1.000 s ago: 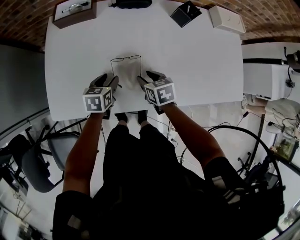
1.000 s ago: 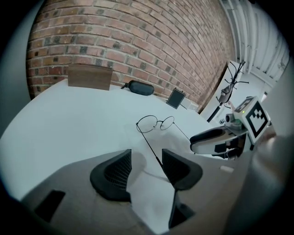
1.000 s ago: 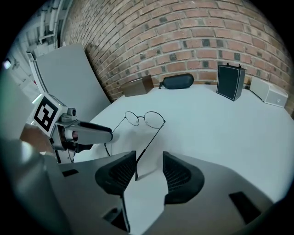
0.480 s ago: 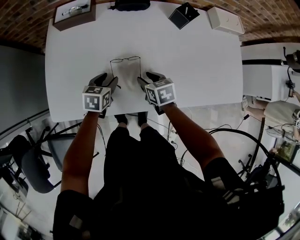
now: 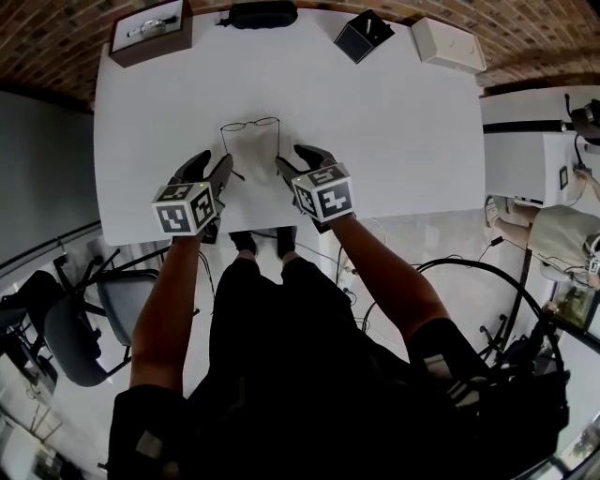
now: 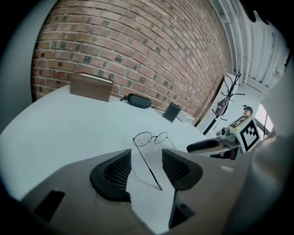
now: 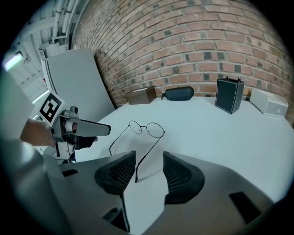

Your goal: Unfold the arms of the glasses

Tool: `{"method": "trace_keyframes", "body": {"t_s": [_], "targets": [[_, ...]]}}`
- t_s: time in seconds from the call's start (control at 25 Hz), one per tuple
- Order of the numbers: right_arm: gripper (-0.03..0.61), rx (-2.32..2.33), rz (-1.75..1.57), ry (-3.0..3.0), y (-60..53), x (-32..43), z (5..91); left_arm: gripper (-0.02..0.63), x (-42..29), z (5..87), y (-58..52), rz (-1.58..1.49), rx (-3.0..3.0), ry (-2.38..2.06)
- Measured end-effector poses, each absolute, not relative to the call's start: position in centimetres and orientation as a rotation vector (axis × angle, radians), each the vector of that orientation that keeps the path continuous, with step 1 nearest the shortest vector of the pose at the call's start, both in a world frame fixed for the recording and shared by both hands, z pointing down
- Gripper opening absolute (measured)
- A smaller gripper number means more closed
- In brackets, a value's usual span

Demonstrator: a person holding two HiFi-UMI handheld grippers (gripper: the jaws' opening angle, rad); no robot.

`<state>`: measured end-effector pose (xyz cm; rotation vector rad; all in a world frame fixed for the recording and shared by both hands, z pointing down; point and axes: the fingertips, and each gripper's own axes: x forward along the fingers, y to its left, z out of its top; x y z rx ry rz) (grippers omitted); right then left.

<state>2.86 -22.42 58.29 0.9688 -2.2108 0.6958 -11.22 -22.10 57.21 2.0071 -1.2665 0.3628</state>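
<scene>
Glasses (image 5: 250,121) lying open on the table (image 5: 403,122), both arms swung out toward the person.

Over the last second the left gripper (image 5: 210,166) has drawn back a little and tipped outward, while the right gripper (image 5: 300,158) has barely shifted; the frame has stayed put. Each gripper's jaws stand apart, released, with the tip of one arm lying loose in the gap, nothing pinched. By the look of it the unfolding is done and only the withdrawal is left. A wooden box (image 5: 150,26), black case (image 5: 264,9), dark box (image 5: 364,34) and white box (image 5: 448,41) sit along the far edge, well apart; nothing blocks the way back.
</scene>
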Motion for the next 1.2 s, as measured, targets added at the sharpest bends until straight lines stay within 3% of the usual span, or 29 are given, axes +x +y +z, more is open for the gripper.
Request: {"method": "trace_keyframes", "body": {"t_s": [0.28, 0.44, 0.8, 1.2], "targets": [[0.152, 0.945, 0.610, -2.344, -22.5, 3.4, 53.5, 0.214, -10.2, 52.3, -20.7, 0.186, 2.052, -1.342], [0.055, 0.928, 0.607, -2.407, -22.1, 3.8, 50.1, 0.200, -10.1, 48.8, -19.8, 0.083, 2.052, -1.415], [0.018, 0.864, 0.468, -2.597, -20.3, 4.4, 41.9, 0.013, -8.8, 40.5, -17.1, -0.042, 2.180, -1.575], [0.017, 0.929, 0.381, -2.680, -18.0, 5.8, 37.3, 0.009, -8.2, 34.6, -13.6, -0.037, 2.282, -1.629]]}}
